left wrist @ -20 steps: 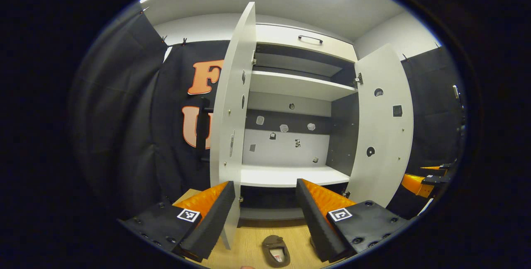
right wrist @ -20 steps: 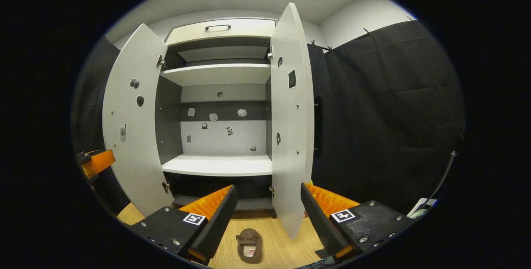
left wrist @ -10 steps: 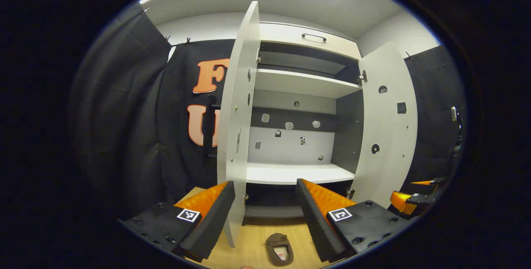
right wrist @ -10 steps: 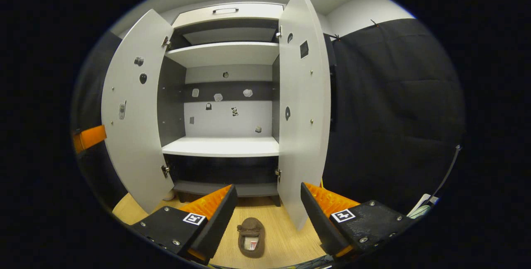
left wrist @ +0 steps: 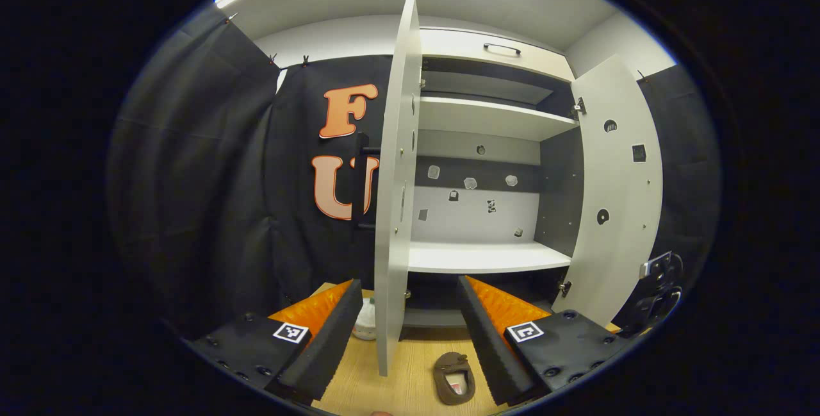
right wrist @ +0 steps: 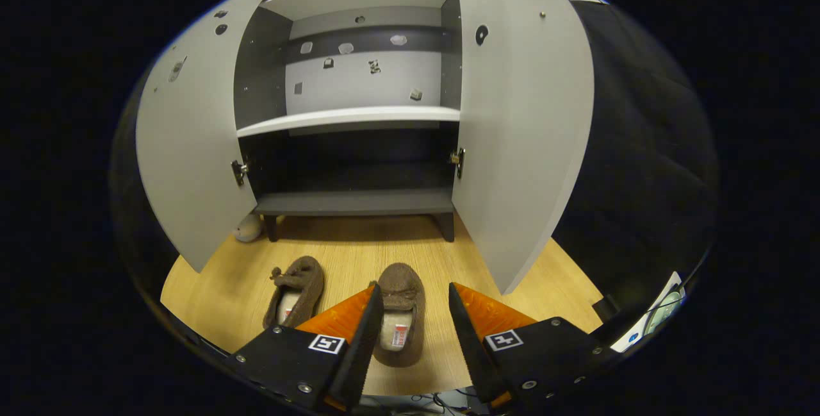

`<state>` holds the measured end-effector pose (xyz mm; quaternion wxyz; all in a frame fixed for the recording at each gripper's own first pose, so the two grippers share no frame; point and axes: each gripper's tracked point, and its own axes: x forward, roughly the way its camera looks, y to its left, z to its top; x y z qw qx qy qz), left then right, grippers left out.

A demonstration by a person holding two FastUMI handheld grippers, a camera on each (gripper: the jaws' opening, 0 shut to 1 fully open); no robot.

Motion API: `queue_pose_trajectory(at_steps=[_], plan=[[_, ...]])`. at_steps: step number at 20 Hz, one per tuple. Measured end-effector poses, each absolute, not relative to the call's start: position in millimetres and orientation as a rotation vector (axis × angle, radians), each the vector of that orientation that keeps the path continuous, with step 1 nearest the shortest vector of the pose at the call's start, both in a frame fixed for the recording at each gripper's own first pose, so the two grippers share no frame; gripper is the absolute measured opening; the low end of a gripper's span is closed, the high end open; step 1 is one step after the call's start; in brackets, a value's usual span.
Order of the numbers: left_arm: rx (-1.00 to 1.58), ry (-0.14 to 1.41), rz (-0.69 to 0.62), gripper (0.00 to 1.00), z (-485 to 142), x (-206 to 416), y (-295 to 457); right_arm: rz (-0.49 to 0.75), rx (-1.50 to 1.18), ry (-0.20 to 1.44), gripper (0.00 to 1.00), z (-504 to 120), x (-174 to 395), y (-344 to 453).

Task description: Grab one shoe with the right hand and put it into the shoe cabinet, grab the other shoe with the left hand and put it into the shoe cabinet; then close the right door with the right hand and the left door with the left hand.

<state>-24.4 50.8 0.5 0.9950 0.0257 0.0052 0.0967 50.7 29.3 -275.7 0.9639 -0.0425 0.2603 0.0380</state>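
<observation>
A pale wooden floor point(right wrist: 359, 249) runs up to the shoe cabinet point(right wrist: 356, 201), which stands against the booth's black cloth with both doors swung wide. Since half a second ago the right tongs point(right wrist: 410, 332) have tipped down and dropped toward the floor: they now stand spread wide with the right shoe point(right wrist: 398, 320) between their fingers, not yet pressed. By my reading, the first grab is about to begin. The left shoe point(right wrist: 293, 292) lies just beside the right one, toes toward the cabinet.

The left tongs point(left wrist: 410, 326) have swung rightward meanwhile and hang higher, wide and empty, with one shoe point(left wrist: 453, 379) on the floor below them. The left door point(left wrist: 392, 211) shows edge-on right ahead of them, and the right door point(right wrist: 519, 121) juts out over the floor near the right tongs. The dark bottom compartment looks unblocked. A small pale object point(right wrist: 246, 229) sits by the cabinet's left foot, out of the way.
</observation>
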Motion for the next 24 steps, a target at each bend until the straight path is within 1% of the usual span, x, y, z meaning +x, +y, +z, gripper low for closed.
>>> queue_pose_trajectory(at_steps=[3,4,6,7,8,9,10,11,12,14,16,18,19,23,24], plan=[[0.06,0.013,0.214,0.96,-7.1,-31.2,58.9,0.087,-0.137,0.608,0.56,-329.8,60.3,26.1],[0.065,0.017,0.223,0.97,-8.8,-34.3,61.1,0.082,-0.141,0.635,0.51,-346.0,64.3,24.1],[0.072,0.026,0.236,0.96,-13.4,-39.6,64.4,0.076,-0.158,0.692,0.44,-376.4,66.1,19.7],[0.074,0.033,0.243,0.96,-16.2,-42.8,66.4,0.073,-0.152,0.717,0.47,-387.0,67.9,18.0],[0.075,0.04,0.252,0.96,-18.2,-45.2,68.7,0.064,-0.149,0.732,0.38,-397.5,70.0,16.4],[0.076,0.048,0.26,0.96,-21.3,-48.6,71.1,0.063,-0.145,0.746,0.35,-406.2,72.2,16.7],[0.076,0.053,0.267,0.94,-23.0,-50.6,72.5,0.062,-0.13,0.755,0.29,-413.0,75.0,19.6],[0.076,0.059,0.275,0.96,-24.5,-51.9,74.4,0.06,-0.118,0.768,0.27,-418.3,77.2,21.2],[0.076,0.062,0.28,0.96,-26.3,-52.9,75.1,0.052,-0.116,0.784,0.22,-423.8,79.3,19.8],[0.072,0.07,0.285,0.97,-29.7,-54.6,75.6,0.036,-0.117,0.802,0.2,-431.7,83.3,18.0],[0.071,0.077,0.288,0.97,-33.6,-57.3,75.3,0.009,-0.114,0.813,0.18,-433.7,85.8,14.5],[0.071,0.084,0.291,0.97,-37.7,-58.9,76.0,0.002,-0.077,0.822,0.04,-430.9,86.5,16.5],[0.069,0.089,0.29,0.97,-39.2,-58.7,75.7,0.007,-0.067,0.817,0.01,-425.1,87.4,16.4],[0.03,0.088,0.284,0.97,-40.7,-57.9,74.8,0.059,-0.111,0.743,0.0,-370.9,97.2,30.9],[0.028,0.086,0.28,0.94,-39.7,-57.5,74.4,0.076,-0.109,0.725,0.0,-355.7,97.2,38.4]])
